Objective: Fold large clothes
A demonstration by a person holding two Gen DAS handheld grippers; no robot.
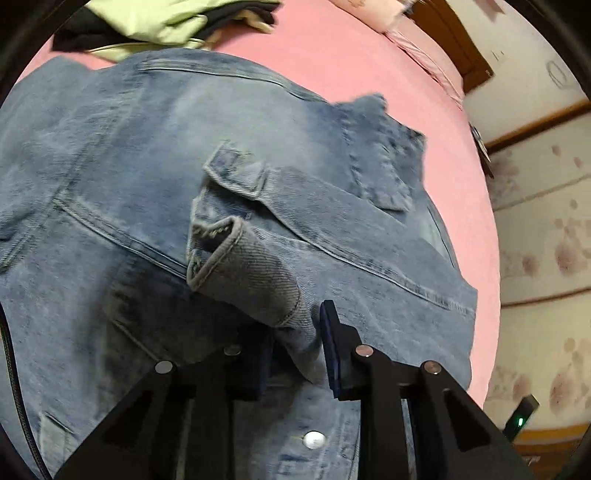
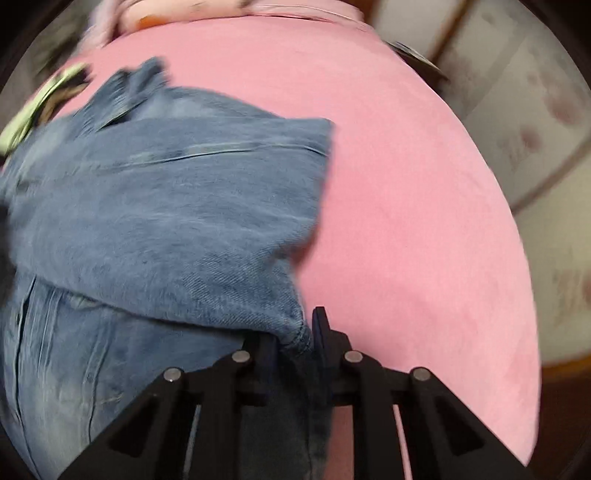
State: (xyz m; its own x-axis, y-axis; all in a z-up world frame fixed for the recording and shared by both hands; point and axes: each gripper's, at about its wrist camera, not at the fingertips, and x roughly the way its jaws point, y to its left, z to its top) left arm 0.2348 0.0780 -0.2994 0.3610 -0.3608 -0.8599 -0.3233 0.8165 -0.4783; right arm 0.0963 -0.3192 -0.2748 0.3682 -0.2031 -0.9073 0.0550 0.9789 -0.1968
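While both of my grippers are pointing steeply down at the bed, I am pinching denim in each of them. My left gripper [image 1: 295, 354] is clamping its dark blue pads on the end of a sleeve [image 1: 255, 273], whose thick cuff is curling open just beyond my fingertips and lying on top of the denim jacket [image 1: 122, 177]. A metal snap button [image 1: 314, 439] is showing on the jacket fabric nearest me, between my two black fingers. My right gripper [image 2: 295, 343] is closing its jaws on a bunched fold of the same jacket [image 2: 166, 229], right at the garment's right edge, where the cloth is draping leftward over a lower layer with seams. The jacket is lying spread on the pink bedsheet [image 1: 332, 59], filling the near and left part of the bed, with its frayed collar [image 1: 380, 147] pointing toward the far right. To the right of my right gripper, the pink sheet is lying bare. Farther off, at the far left, a heap of pale green and black clothes [image 1: 155, 26] is resting on the sheet, apart from the jacket. Beyond the bed's right edge, a wall with floral wallpaper [image 1: 546, 236] is standing.
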